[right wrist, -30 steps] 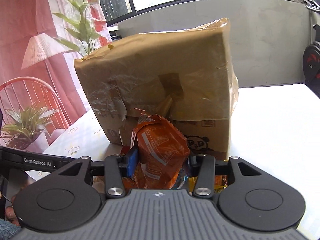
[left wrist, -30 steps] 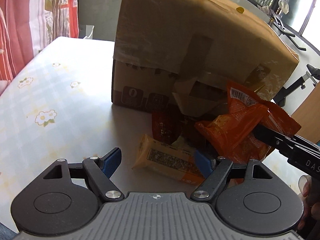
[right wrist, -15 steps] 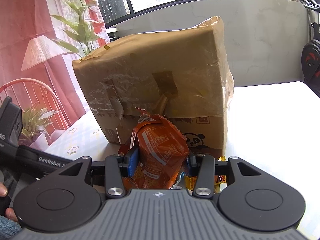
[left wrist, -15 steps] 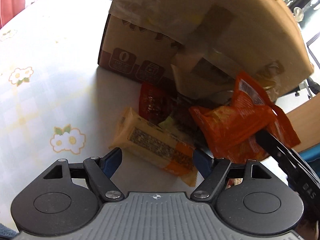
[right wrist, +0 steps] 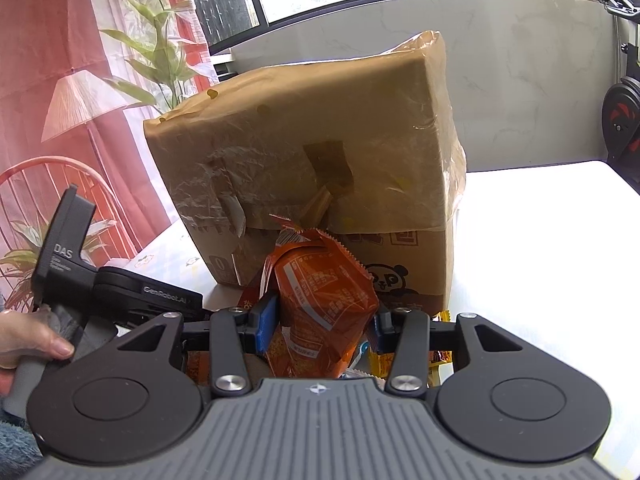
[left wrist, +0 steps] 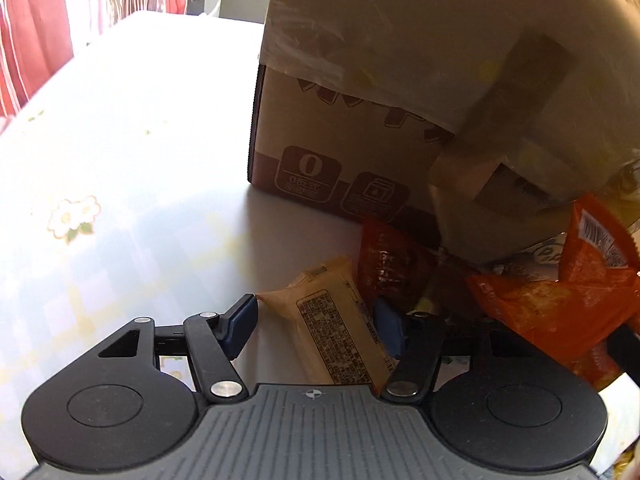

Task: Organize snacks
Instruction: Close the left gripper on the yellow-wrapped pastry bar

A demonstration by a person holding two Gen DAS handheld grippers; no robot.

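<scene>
A taped cardboard box point(left wrist: 400, 92) stands on the white floral table point(left wrist: 120, 120); it also shows in the right wrist view point(right wrist: 320, 152). Snack packs lie at its base. My left gripper point(left wrist: 316, 322) is closed around a beige snack pack point(left wrist: 340, 332) lying on the table, with its blue pads against the pack's sides. A dark red pack point(left wrist: 388, 260) lies behind it. My right gripper point(right wrist: 320, 320) is shut on an orange snack bag point(right wrist: 324, 300) and holds it up in front of the box; the bag also shows in the left wrist view point(left wrist: 560, 300).
The left gripper's body point(right wrist: 100, 284) and a hand point(right wrist: 24, 340) show at the left. More yellow and orange packs point(right wrist: 400, 360) lie under the right gripper. A red chair point(right wrist: 48, 184), a plant and curtains stand beyond the table's left edge.
My left gripper moved forward and closed its fingers around the beige pack. My right gripper kept its hold on the orange bag and barely moved.
</scene>
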